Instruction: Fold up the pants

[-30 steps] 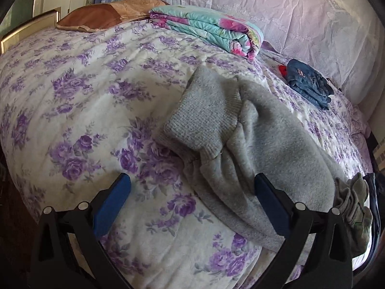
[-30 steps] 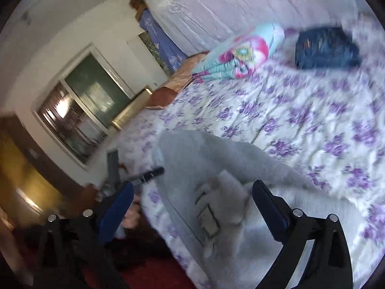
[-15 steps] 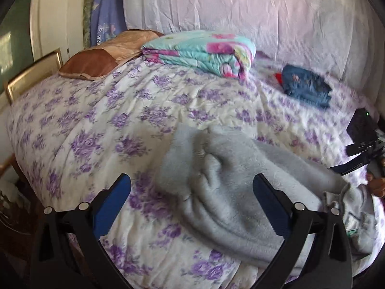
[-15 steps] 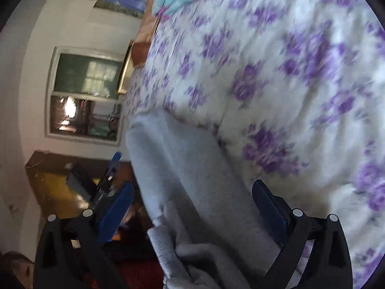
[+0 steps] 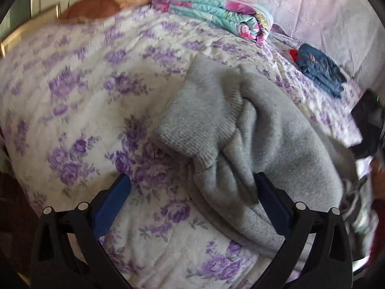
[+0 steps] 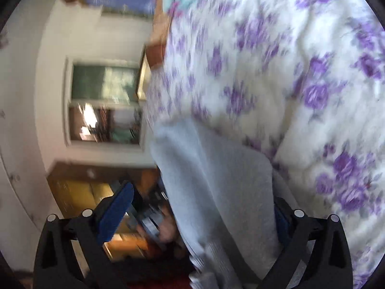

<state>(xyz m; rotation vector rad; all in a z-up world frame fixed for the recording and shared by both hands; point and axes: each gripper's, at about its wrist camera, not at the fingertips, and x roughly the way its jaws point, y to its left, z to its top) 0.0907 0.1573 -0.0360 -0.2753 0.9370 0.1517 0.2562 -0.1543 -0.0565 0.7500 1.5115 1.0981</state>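
Note:
Grey fleece pants lie bunched on the purple-flowered bedspread, ribbed cuff end folded over toward the left. My left gripper is open and empty, low over the bed, its right finger beside the pants' near edge. In the right wrist view, tilted and blurred, the pants run between the open fingers of my right gripper, waistband end near the bottom. Neither gripper holds the cloth.
A folded teal and pink quilt and a brown pillow lie at the head of the bed. Folded blue jeans lie at the far right. A window and wooden furniture stand beyond the bed edge.
The left gripper has dropped and moved closer to the pants' cuff end. The right wrist view has swung and lowered along the pants near the bed edge. Both stay open.

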